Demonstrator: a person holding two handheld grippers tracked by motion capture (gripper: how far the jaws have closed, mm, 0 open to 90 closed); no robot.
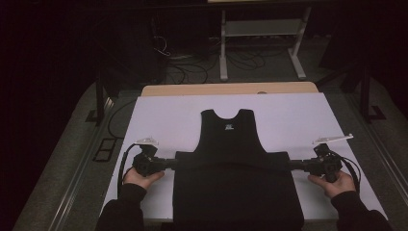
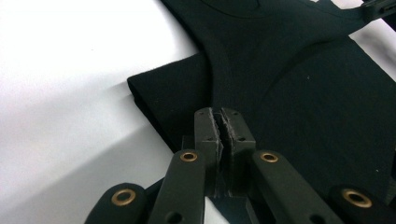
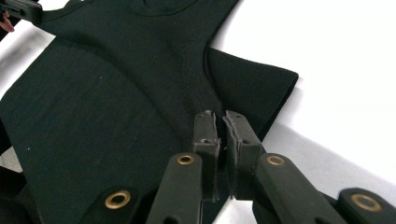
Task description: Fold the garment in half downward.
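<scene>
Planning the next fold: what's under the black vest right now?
Under the vest lies the white board, with a folded black layer of the garment beneath its lower part. Whatever lies under that fabric is covered.

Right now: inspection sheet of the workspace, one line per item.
Surface: white board on a wooden table; bare around the garment.
Job's things: black sleeveless top, neck toward the far edge, its lower part folded up over the body.
Clutter: nothing seen.
Grippers: left gripper and right gripper each shut on the top at a side of the folded edge; fingers pressed together on fabric.
Cables: one black cable loops from each gripper, the left one; loose cables on the floor behind the table.
Surroundings: dark room; white frame stand beyond the table.
</scene>
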